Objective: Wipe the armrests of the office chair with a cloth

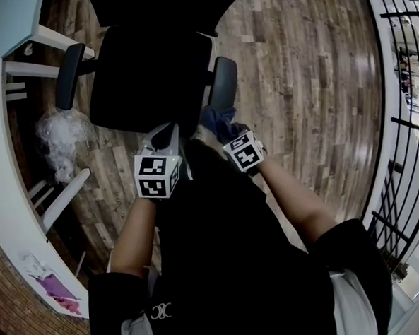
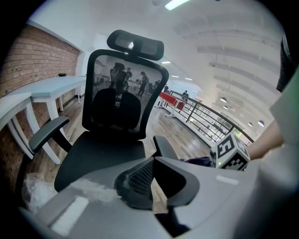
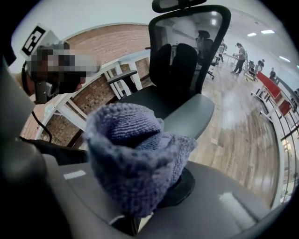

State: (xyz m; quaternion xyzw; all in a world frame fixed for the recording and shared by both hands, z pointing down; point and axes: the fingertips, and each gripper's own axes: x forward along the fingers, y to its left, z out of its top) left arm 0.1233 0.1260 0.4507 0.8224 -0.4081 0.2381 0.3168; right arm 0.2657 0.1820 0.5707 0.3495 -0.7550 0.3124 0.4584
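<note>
Two things: right hand-held gripper (image 1: 230, 136) is clamped on the cloth (image 3: 133, 154), which looks like a soft, light, floppy knit best pinched mid-bunch, close to the right armrest (image 3: 189, 114), while left hand-held gripper (image 2: 152, 180) sits closed and empty.

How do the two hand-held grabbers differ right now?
The right gripper is shut on a blue cloth; the left gripper is shut on nothing. The right gripper sits beside one armrest, while the left gripper hangs at the front edge of the seat. Both point towards the office chair.
</note>
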